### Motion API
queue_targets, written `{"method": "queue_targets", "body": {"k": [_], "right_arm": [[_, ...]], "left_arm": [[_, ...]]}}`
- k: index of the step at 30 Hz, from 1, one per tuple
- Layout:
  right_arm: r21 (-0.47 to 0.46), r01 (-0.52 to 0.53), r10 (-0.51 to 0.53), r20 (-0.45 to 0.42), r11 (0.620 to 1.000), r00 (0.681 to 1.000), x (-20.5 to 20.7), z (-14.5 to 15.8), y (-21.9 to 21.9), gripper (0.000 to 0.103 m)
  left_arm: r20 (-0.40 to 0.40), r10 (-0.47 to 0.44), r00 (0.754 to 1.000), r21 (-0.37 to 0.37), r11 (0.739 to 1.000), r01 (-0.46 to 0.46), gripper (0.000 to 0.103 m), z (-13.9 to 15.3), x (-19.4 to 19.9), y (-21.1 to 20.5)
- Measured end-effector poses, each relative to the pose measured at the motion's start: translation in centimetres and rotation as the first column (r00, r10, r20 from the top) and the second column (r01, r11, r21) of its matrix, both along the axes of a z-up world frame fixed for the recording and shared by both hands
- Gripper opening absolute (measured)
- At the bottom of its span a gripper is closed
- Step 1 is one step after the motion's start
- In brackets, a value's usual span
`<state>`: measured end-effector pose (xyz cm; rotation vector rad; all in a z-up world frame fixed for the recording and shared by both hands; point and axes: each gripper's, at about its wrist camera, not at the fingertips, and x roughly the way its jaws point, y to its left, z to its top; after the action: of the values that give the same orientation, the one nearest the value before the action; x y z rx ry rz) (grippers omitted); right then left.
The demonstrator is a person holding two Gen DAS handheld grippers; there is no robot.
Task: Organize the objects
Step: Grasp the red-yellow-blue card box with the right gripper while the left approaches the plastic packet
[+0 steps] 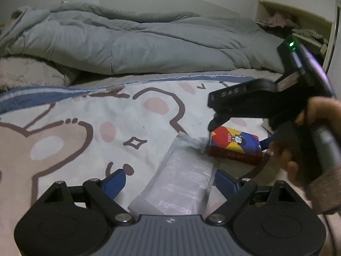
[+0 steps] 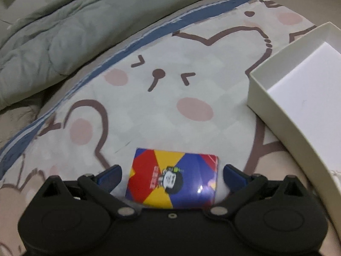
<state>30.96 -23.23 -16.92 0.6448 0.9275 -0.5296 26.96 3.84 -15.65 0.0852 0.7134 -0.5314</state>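
Observation:
A translucent plastic packet (image 1: 181, 181) with grey print lies on the cartoon bedsheet between the open fingers of my left gripper (image 1: 168, 181). A small box (image 1: 234, 147) in red, yellow and blue lies just beyond its far end. In the right wrist view the same box (image 2: 174, 179) lies flat between the open fingers of my right gripper (image 2: 172, 173); the fingers stand either side of it without touching. The right gripper's body (image 1: 266, 104) and the hand holding it show at the right of the left wrist view.
An open white cardboard box (image 2: 275, 108) stands on the sheet at the right. A rumpled grey duvet (image 1: 127, 42) lies across the far side of the bed. A cluttered shelf (image 1: 294, 21) is at the far right.

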Motion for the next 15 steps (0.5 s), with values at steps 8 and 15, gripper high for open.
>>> {"method": "queue_targets", "body": {"k": [8,15], "right_arm": [[-0.144,-0.149,0.138,-0.081,0.978,0.987,2.1,-0.8,1.4,0.096],[-0.144,-0.397,0.39,-0.073,0.907,0.918,0.7,-0.5,0.6,0.095]], "left_arm": [[-0.09,-0.084,0.992,-0.073,0.994,0.077,0.091,-0.7,0.7,-0.7],[-0.141,-0.167,0.976,-0.064,0.985,0.159,0.091,-0.8,-0.2,-1.2]]}}
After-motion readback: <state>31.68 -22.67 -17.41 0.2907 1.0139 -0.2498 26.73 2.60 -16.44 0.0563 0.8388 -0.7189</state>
